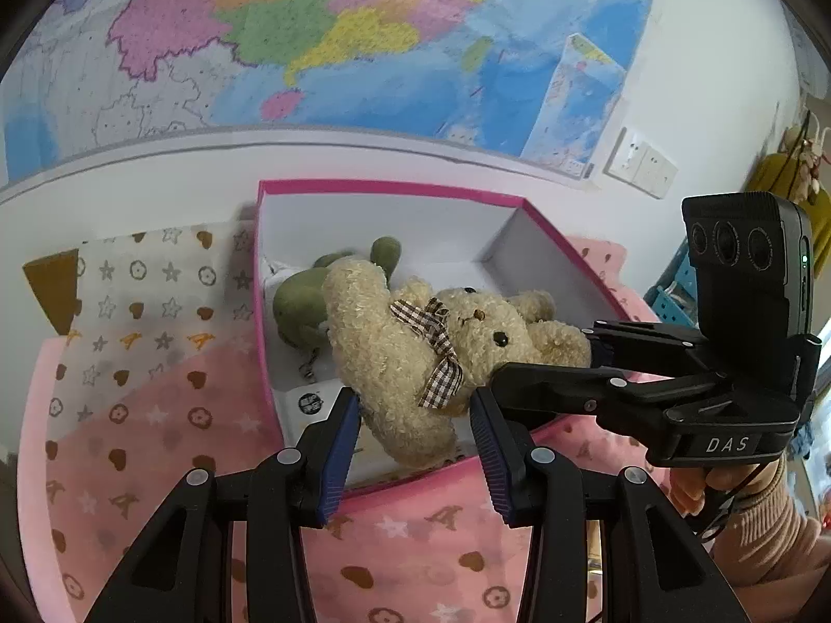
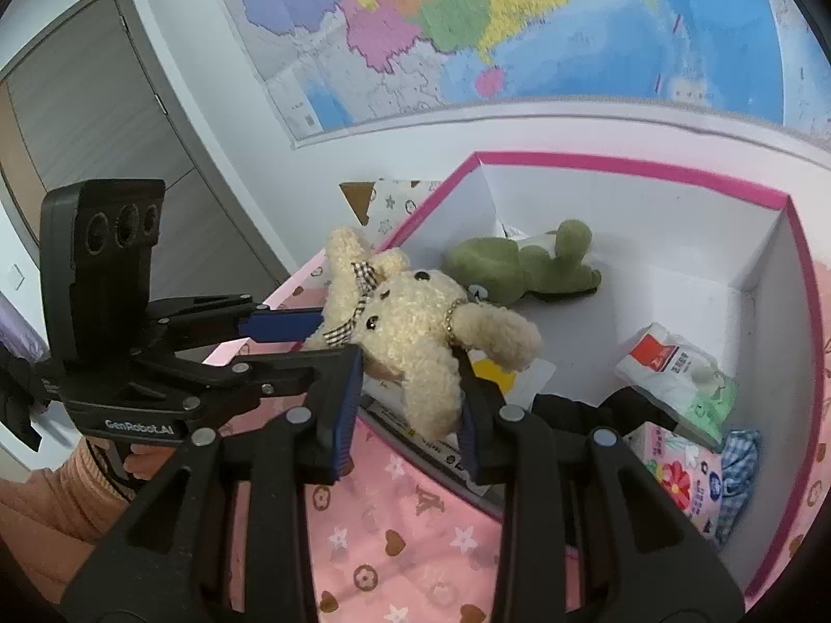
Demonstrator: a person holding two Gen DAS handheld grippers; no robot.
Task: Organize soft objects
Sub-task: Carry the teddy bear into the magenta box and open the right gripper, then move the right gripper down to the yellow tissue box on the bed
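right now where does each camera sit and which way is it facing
Left wrist: on the left gripper, looking forward and down at the cream plush teddy bear over the pink-rimmed white cardboard box; right gripper and a sleeve enter from the right.
Right wrist: on the right gripper, looking down at the bear from the opposite side; left gripper enters from the left.
Both share: bear, box, green plush toy, wall map.

left claw (image 1: 415,441) — pads clamped, angled down | right claw (image 2: 407,405) — pads clamped, angled down
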